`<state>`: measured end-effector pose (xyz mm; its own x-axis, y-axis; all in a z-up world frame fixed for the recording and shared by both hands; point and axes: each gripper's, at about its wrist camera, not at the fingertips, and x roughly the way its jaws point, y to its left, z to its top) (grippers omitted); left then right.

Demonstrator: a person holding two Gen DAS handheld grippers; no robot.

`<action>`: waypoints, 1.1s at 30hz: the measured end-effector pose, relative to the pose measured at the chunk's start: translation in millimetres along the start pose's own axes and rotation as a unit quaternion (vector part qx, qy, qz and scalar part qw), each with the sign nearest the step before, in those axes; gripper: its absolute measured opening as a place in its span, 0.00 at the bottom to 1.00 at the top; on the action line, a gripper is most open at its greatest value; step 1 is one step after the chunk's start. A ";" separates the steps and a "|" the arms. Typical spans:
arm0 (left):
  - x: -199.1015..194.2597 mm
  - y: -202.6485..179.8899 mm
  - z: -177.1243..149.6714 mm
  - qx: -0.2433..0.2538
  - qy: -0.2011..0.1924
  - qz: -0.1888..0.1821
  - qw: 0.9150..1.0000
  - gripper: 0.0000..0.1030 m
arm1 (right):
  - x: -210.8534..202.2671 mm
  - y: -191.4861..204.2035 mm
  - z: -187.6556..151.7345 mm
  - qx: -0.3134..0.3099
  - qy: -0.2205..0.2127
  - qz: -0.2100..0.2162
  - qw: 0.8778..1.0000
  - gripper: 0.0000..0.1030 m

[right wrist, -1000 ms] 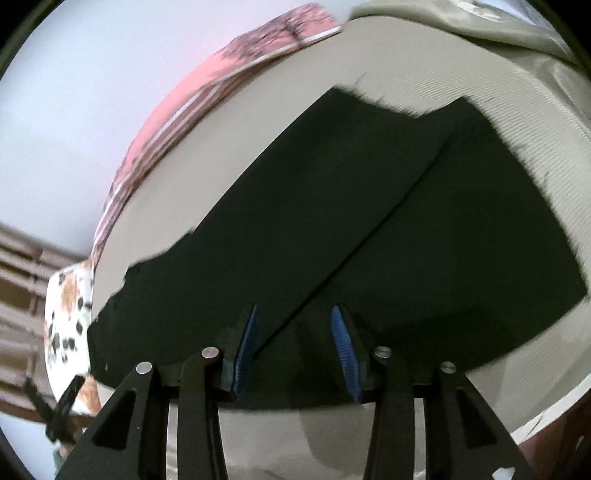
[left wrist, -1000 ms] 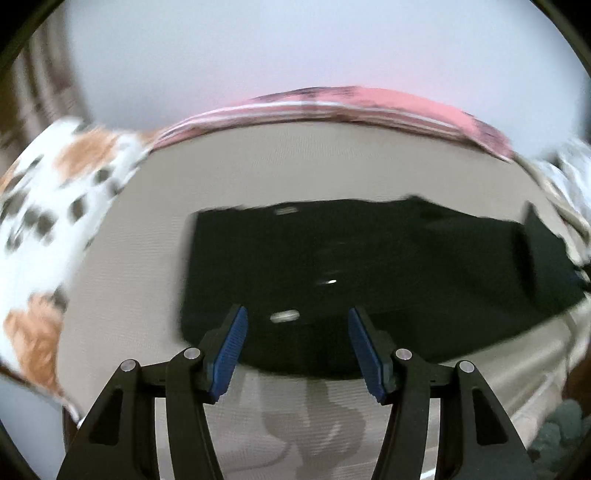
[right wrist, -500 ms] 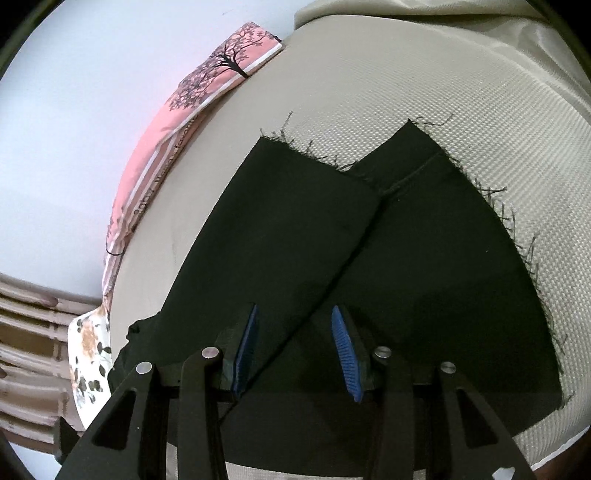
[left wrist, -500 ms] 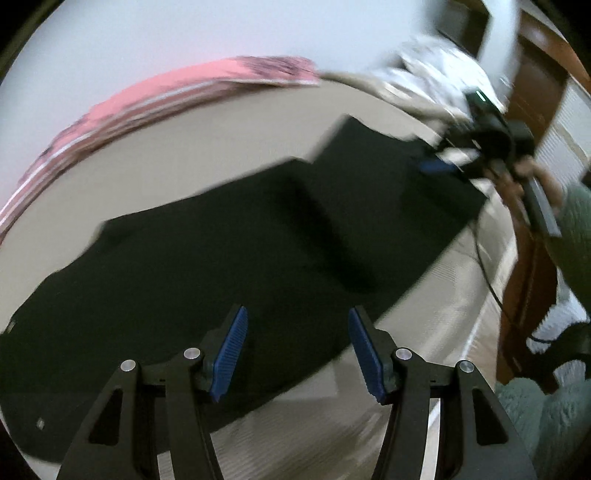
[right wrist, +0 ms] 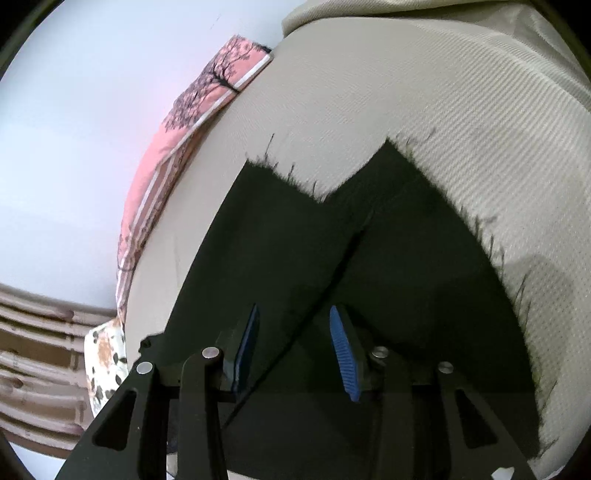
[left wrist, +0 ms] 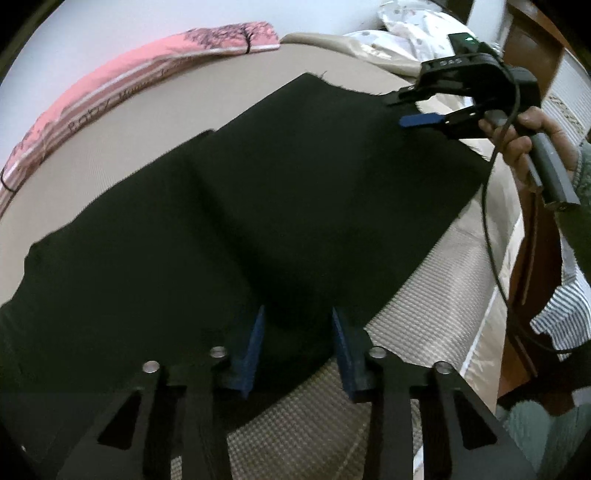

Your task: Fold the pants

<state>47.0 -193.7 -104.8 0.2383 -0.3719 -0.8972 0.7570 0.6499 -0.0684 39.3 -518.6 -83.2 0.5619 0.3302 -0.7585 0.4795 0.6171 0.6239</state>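
Note:
Black pants [left wrist: 258, 206] lie flat on a beige bed cover [left wrist: 122, 147], legs side by side. My left gripper [left wrist: 297, 332] is open over the near edge of a leg, nothing between its blue pads. My right gripper [right wrist: 293, 332] is open above the frayed leg hems [right wrist: 369, 206], straddling the gap between the two legs. It also shows in the left wrist view [left wrist: 417, 107], held by a hand at the far hem end, jaws apart.
A pink pillow [left wrist: 147, 74] with a tree print lies along the wall side of the bed. White bedding [left wrist: 406, 29] is heaped at the far end. A spotted cloth [right wrist: 103, 354] lies at the other end. The bed's edge [left wrist: 491, 295] and wooden furniture are to the right.
My left gripper has swung right from the waist end towards the legs and come lower. My right gripper has moved along the legs to the frayed hems. Both stayed open.

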 end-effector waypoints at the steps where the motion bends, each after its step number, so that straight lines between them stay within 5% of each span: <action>1: -0.2 0.9 0.2 -0.003 -0.003 0.000 1.000 0.33 | 0.3 -1.2 3.2 0.002 -0.003 0.000 1.000 0.36; 5: 1.0 1.2 -1.3 -0.005 -0.005 0.003 1.000 0.30 | 4.3 -5.6 13.9 0.009 -0.010 0.011 1.000 0.33; 10: 0.6 2.5 -2.1 -0.005 -0.005 0.004 1.000 0.29 | 5.9 -9.1 24.2 0.016 -0.021 0.008 1.000 0.16; 21: -0.3 4.0 -2.1 -0.004 -0.008 0.002 1.000 0.26 | -11.7 2.0 29.4 0.007 -0.059 -0.006 0.998 0.04; 27: -5.4 -1.9 3.4 0.017 -0.023 0.001 1.000 0.22 | -84.6 -14.5 -19.9 -0.026 -0.119 -0.043 0.992 0.03; 33: 1.0 -10.6 4.1 0.045 -0.015 -0.004 0.999 0.21 | -83.2 -74.0 -76.1 0.020 -0.091 -0.112 0.989 0.03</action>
<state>41.8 -203.7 -103.2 0.2500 -0.3973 -0.8830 0.8099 0.5855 -0.0341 -94.2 -537.4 -80.6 0.5489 0.0517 -0.8343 0.6302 0.6301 0.4537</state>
